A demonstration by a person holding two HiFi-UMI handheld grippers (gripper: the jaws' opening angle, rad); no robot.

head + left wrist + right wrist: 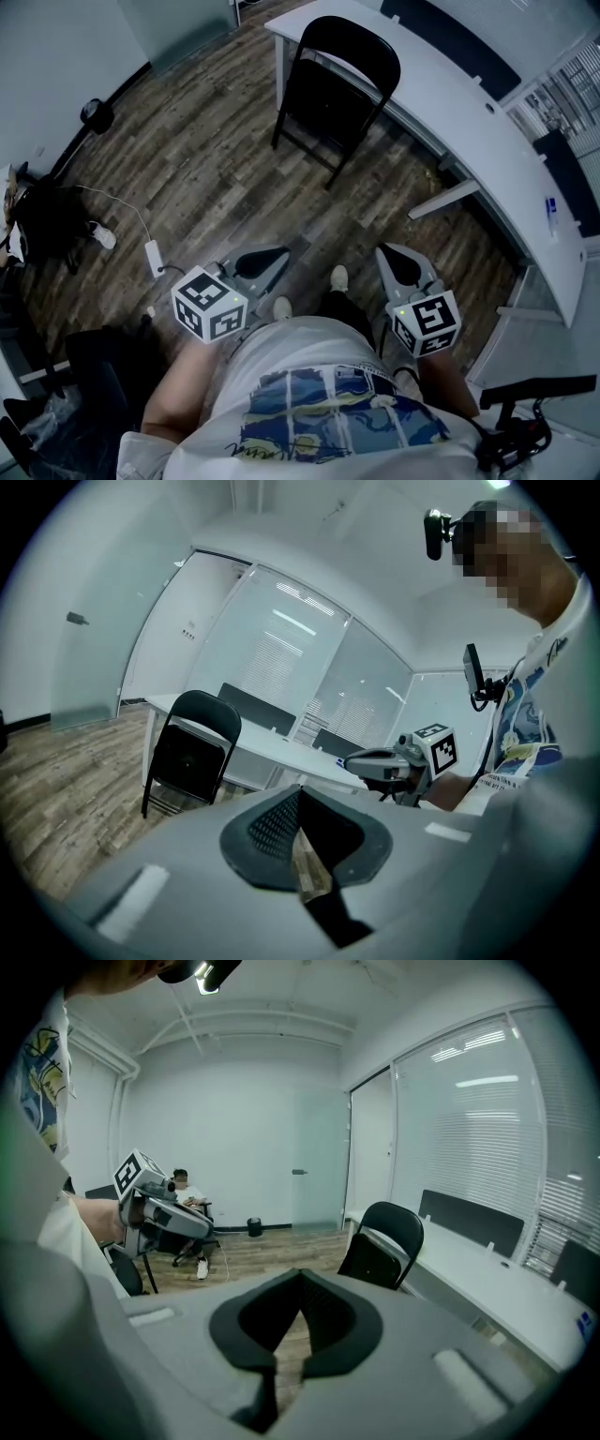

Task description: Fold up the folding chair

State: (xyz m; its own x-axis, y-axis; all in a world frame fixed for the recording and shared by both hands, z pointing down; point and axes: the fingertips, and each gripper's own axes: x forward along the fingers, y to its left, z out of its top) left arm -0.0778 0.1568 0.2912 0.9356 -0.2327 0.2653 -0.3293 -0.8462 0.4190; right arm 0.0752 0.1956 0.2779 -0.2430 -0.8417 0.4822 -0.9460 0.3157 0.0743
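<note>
The black folding chair (333,84) stands unfolded on the wood floor, its back against the white desk (450,103), well ahead of both grippers. It also shows in the left gripper view as the chair (192,752) and in the right gripper view as the chair (384,1241). My left gripper (272,258) is held low at waist height, shut and empty. My right gripper (394,255) is beside it, also shut with nothing in it. In each gripper view the left gripper (298,794) and right gripper (300,1277) have their jaws closed together, far from the chair.
A long white desk runs along the glass wall on the right. A dark bag (42,220), a cable and a white adapter (155,255) lie on the floor at left. A person (187,1199) sits at the far end. A black stand (534,412) is at lower right.
</note>
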